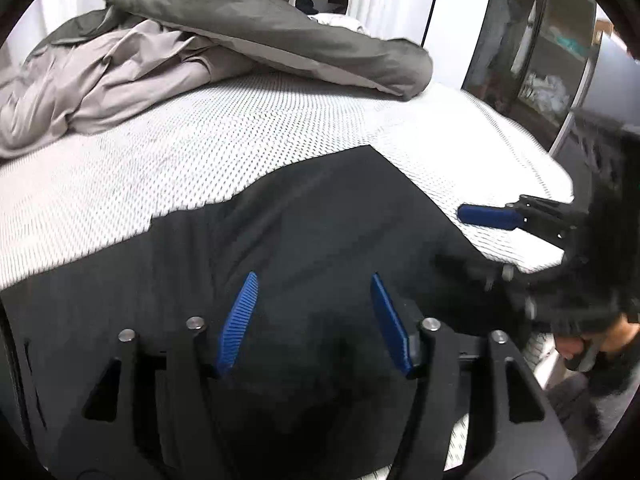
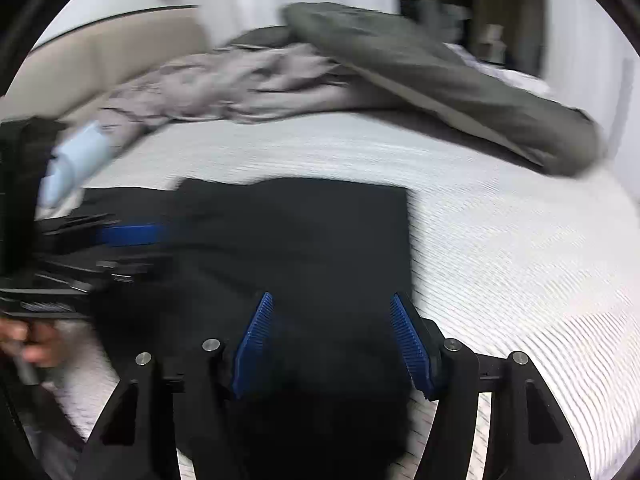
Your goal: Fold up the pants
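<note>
Two hand-held grippers hang over a pair of black pants [image 1: 304,232] spread flat on a bed, whose white dotted mattress cover [image 1: 192,160] serves as the landmark. The pants lie at the near edge of the mattress cover, already doubled into a broad dark panel with a straight far edge and a square corner. The left hand-held gripper [image 1: 314,312] stands with its blue ribbed pads [image 1: 240,316] apart above the dark cloth, nothing pinched between them. The right hand-held gripper [image 2: 332,336] likewise shows its jaws spread over the fabric near the panel's right edge, gripping nothing. In the left wrist view the right tool's blue fingertip [image 1: 488,217] reaches over the bare mattress cover just beyond the pants, with a person's hand [image 1: 592,340] on the handle below. At the far side of the mattress cover lie a rumpled beige sheet [image 1: 100,80] and an olive-grey duvet [image 1: 260,32]. The right wrist view is blurred; a pale blue object [image 2: 76,160] at its left edge cannot be identified.
</note>
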`<move>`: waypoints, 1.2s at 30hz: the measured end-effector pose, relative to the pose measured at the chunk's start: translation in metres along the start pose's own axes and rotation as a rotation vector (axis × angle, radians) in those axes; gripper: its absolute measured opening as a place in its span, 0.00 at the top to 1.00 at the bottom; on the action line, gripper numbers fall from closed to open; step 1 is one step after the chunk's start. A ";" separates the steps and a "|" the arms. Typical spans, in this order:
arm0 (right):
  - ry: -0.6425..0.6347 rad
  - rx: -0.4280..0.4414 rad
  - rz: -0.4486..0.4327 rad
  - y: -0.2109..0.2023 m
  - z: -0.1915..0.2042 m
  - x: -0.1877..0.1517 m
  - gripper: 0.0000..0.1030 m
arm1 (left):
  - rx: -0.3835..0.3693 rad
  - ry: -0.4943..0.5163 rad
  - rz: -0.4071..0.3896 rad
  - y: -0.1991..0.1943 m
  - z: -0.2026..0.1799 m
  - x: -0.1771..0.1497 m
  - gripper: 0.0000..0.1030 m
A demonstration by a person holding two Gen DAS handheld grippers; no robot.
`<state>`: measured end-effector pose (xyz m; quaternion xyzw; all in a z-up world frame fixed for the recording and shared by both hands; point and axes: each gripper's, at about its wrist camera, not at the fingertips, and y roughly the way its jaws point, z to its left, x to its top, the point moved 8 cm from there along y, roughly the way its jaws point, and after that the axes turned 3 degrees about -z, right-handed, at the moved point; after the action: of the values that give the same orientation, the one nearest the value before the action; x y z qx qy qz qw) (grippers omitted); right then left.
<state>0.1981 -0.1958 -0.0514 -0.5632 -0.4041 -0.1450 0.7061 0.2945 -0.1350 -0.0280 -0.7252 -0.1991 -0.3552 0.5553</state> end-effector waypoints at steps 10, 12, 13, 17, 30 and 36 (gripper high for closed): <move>-0.117 -0.156 0.169 0.066 -0.028 -0.011 0.37 | -0.053 -0.042 0.071 0.031 0.050 -0.017 0.66; -0.101 -0.168 0.188 0.065 -0.044 -0.017 0.33 | -0.024 -0.022 0.066 0.028 0.053 -0.020 0.64; -0.095 -0.172 0.191 0.067 -0.050 -0.016 0.32 | 0.005 -0.014 0.067 0.027 0.055 -0.022 0.64; -0.058 -0.165 0.161 0.053 -0.054 -0.012 0.33 | 0.018 -0.051 0.064 0.009 0.050 -0.022 0.64; -0.174 -0.060 0.155 0.110 0.002 0.019 0.34 | -0.040 -0.115 0.077 0.056 0.056 0.006 0.59; -0.063 -0.244 0.159 0.092 -0.062 0.017 0.29 | 0.021 -0.093 0.066 0.043 0.069 -0.001 0.67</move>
<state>0.2947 -0.2182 -0.1037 -0.6792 -0.3596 -0.1186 0.6287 0.3432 -0.0828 -0.0666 -0.7412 -0.2045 -0.3002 0.5645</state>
